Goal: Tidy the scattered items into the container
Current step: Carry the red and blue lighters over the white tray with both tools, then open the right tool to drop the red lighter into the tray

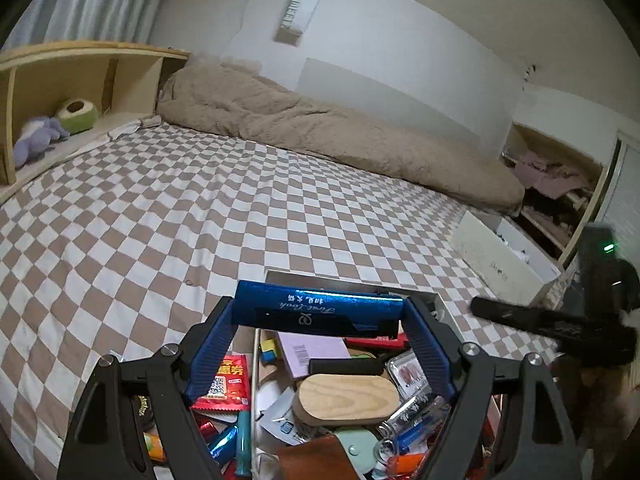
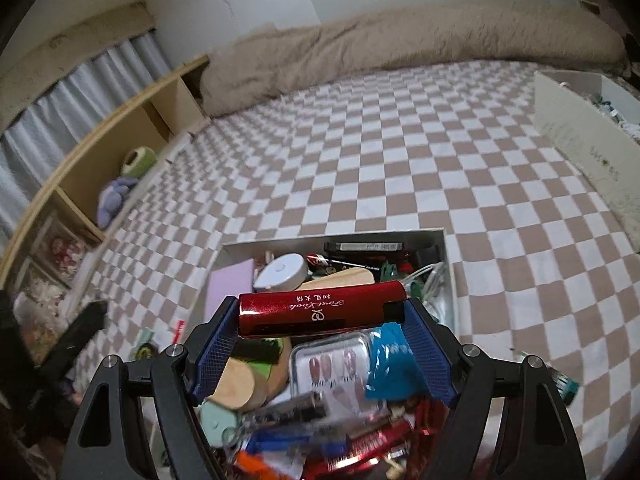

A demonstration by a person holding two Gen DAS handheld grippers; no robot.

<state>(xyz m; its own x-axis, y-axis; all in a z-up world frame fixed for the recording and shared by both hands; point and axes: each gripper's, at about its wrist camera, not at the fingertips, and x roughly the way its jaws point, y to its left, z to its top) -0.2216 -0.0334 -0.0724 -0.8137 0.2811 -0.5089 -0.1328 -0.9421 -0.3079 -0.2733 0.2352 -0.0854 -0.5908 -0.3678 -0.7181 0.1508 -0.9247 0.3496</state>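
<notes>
My left gripper is shut on a glossy blue tube, gripped end to end and lying crosswise over the container. This grey-walled box holds several small items, among them a wooden brush and a clear case of false nails. My right gripper is shut the same way on a matching red tube, above the same container. Each gripper shows blurred at the edge of the other's view: the right gripper, the left gripper.
The box sits on a brown-and-white checkered bed sheet. A red packet and other small items lie just outside its left wall. An open white box stands to the right. A beige blanket lines the wall; a shelf holds plush toys.
</notes>
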